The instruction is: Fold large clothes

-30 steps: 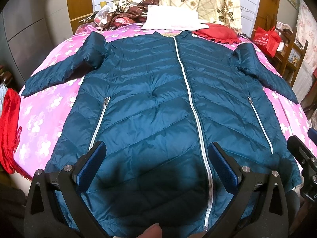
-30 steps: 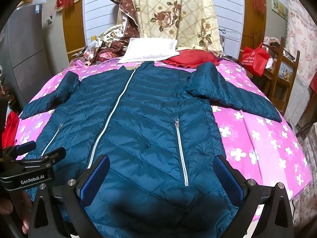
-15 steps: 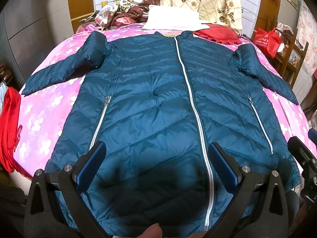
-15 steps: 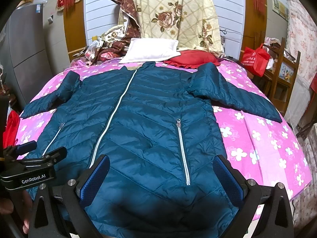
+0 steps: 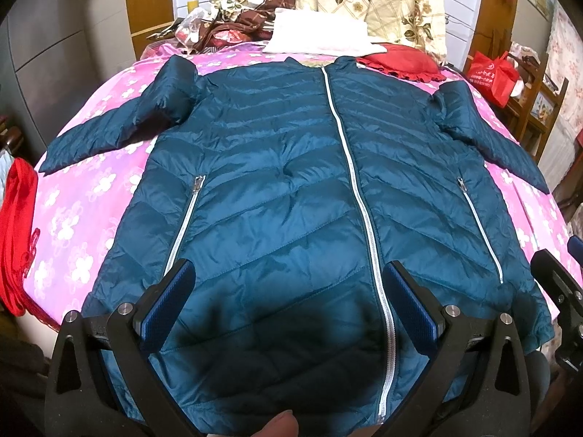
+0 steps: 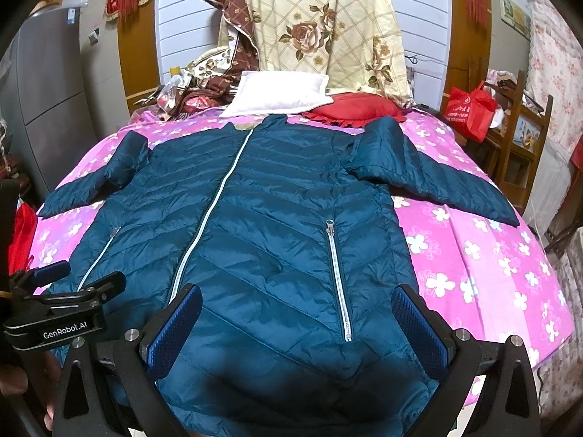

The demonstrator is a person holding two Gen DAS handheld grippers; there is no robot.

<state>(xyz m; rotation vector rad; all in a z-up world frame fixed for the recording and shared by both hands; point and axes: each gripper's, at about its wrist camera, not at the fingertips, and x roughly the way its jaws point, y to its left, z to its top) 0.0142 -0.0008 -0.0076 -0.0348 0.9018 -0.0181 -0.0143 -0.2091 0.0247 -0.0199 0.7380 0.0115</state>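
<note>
Both the left gripper [image 5: 288, 304] and the right gripper [image 6: 297, 322] hover with jaws spread wide and empty above the hem of one teal quilted puffer jacket [image 5: 291, 189], which lies flat, zipped, on the pink flowered bedspread [image 6: 484, 255]. Only the right view shows the jacket's whole right sleeve [image 6: 433, 178]; only the left shows a red cloth [image 5: 16, 233] hanging beside the left sleeve. Beyond the collar lie two cushions: one white pillow [image 6: 277, 93], one red frilled cushion [image 6: 353, 111].

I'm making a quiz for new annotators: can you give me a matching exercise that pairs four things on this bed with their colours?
Things:
1. jacket
2. pillow
3. cushion
4. bedsheet

Colours:
A. white
B. pink with white flowers
C. dark teal
D. red

Pairs: 1-C, 2-A, 3-D, 4-B
</note>
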